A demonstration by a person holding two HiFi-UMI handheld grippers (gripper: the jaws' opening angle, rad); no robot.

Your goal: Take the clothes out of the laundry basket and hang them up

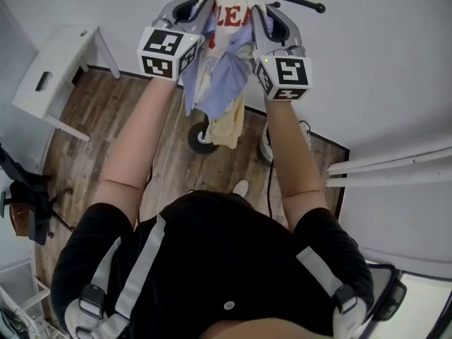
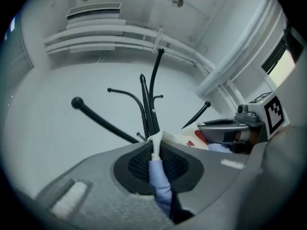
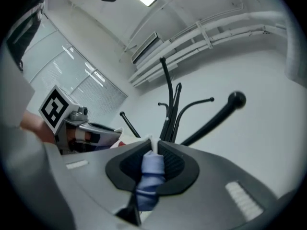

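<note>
My left gripper (image 2: 156, 142) has its jaws pressed together on a fold of the garment (image 2: 159, 178), pale blue with a white edge poking out past the tips. My right gripper (image 3: 153, 150) is likewise pinching a bunched blue fold. I hold both up at arm's length, near each other, with the garment stretched between them. It is white with red letters on top, and blue and pale yellow parts hang below. Just beyond the tips stands the rack (image 2: 151, 92), a black pole with thin curved hooks and thick knobbed arms that reach out to either side of my jaws. In the head view the hanging cloth covers the pole, and only the top arms and the round base show. Under the garment is a wood floor (image 1: 106, 140). A white table (image 1: 60, 69) stands off to my left, and white pipes (image 1: 388, 168) run along the wall on my right.
</note>
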